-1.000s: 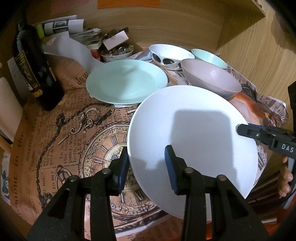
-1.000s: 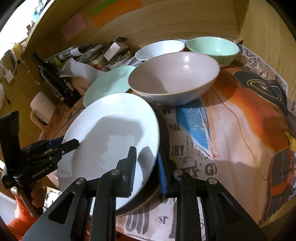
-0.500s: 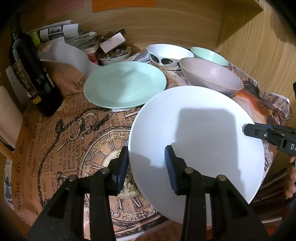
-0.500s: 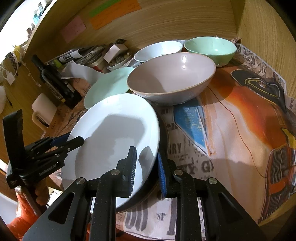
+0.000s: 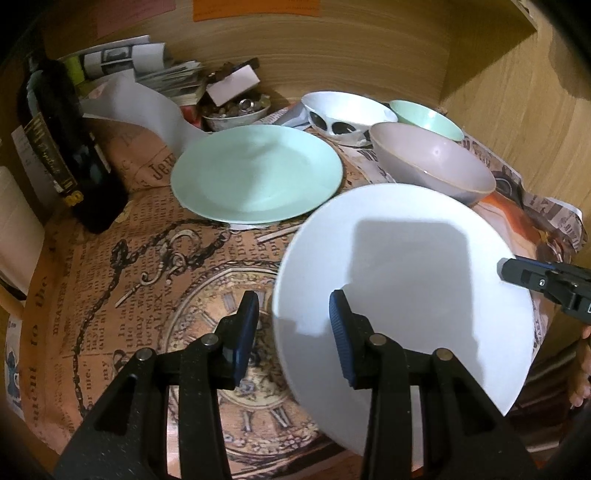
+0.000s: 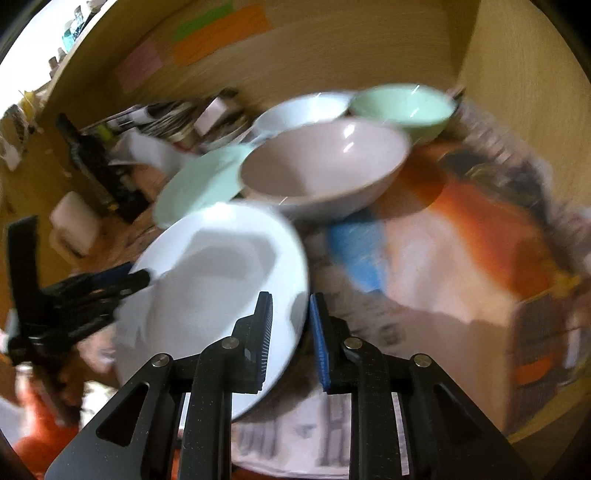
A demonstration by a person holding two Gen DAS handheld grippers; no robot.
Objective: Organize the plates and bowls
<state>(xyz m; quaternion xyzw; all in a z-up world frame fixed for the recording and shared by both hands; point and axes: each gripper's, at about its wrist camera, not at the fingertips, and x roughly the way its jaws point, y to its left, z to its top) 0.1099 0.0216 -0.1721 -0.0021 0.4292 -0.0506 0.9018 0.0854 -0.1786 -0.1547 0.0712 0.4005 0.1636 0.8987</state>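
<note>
left wrist view: white plate [image 5: 406, 273], lifted at a tilt above the tabletop [image 5: 110, 295], just short of the mint plate [image 5: 255, 173].
stiff, glazed, slippery, breakable (judged by look); take it by the rim. left claw [image 5: 291, 325] part-open across the near rim, grip unclear; right claw [image 6: 290, 339] narrow on the opposite rim.

Dark glass wine bottle [image 5: 70, 155] upright at left on vintage newsprint-and-clock patterned cloth [image 5: 122, 280]. Small dish of metal odds and ends [image 5: 236, 112] at back, beside stacked papers [image 5: 147, 70]. Orange sticky note [image 5: 255, 8] on wooden back wall [image 5: 351, 48].
</note>
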